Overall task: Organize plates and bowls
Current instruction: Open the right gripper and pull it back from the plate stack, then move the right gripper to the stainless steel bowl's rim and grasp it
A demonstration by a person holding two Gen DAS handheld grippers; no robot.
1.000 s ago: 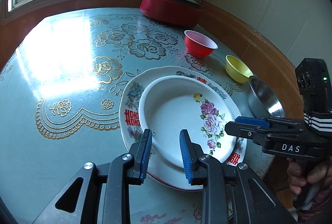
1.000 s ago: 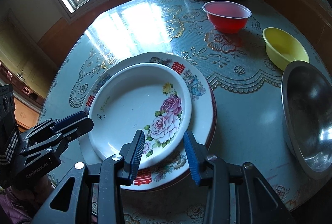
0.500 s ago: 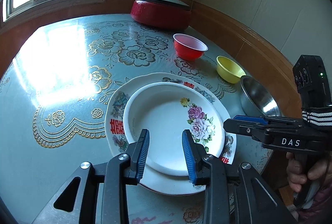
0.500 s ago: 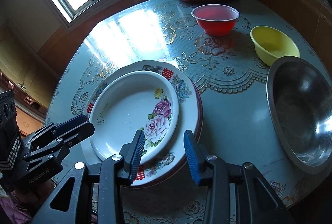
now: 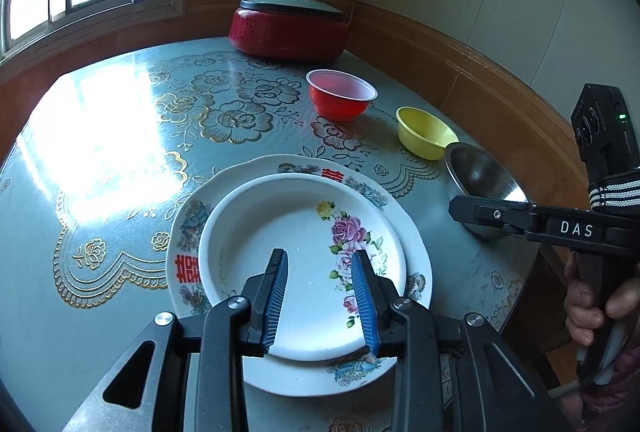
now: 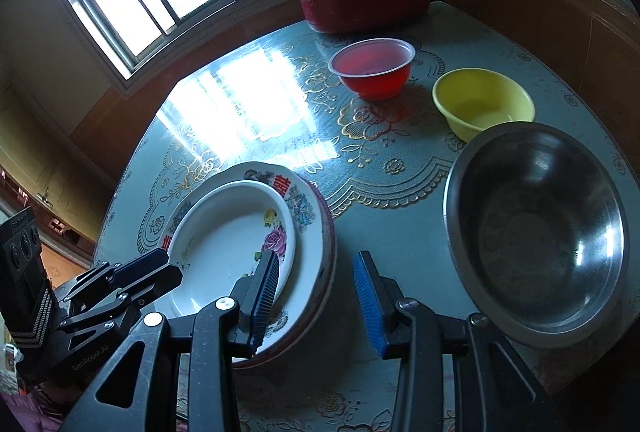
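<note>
With the plates stacked, both the left tool (image 5: 322, 298) and right tool (image 6: 316, 302) hang apart and empty; next, likely nesting the yellow bowl (image 6: 483, 103) into the steel bowl (image 6: 536, 232).

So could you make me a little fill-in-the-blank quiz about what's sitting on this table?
1. The white flowered dish sits on top of a larger ____.
2. The bowl between the red bowl and the steel bowl is coloured ____.
3. The red pot at the far edge of the table is covered by a ____.

Missing words: plate; yellow; lid
</note>
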